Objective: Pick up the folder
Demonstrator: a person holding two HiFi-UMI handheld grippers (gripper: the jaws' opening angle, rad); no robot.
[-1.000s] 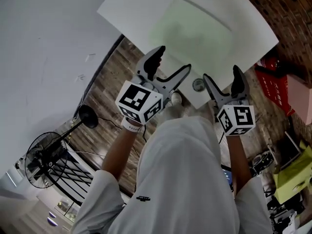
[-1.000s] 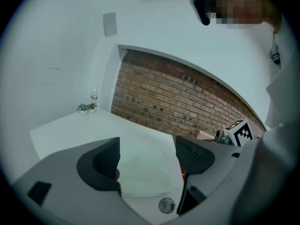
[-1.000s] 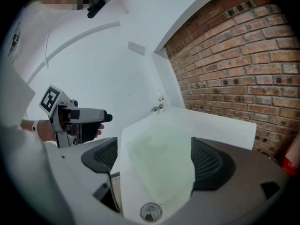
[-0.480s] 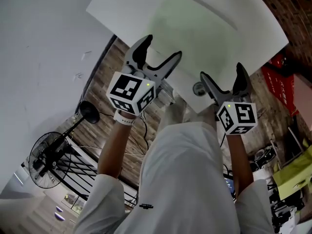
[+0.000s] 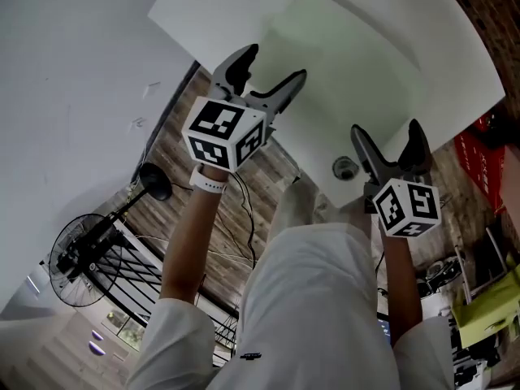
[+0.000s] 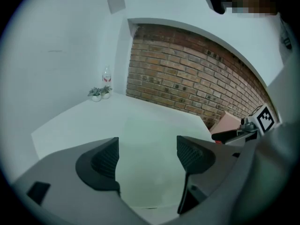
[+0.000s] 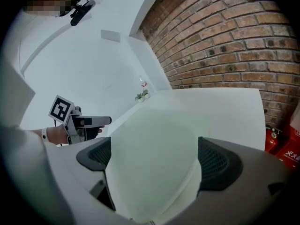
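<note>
Both open, nothing gripped: left hand-held gripper [image 5: 274, 63] wide, right hand-held gripper [image 5: 387, 128] jaws just been opening. Pale green folder [image 5: 349, 63] flat on white surface [image 5: 203, 15], ahead of both. Suggest low approach, one jaw under near edge, pinch, lift level.

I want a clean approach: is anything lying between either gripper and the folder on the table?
Nothing visible does. The folder lies bare on the table, straight ahead of the open left gripper and right gripper. The right one's jaws have just been opening, nothing between them.
</note>
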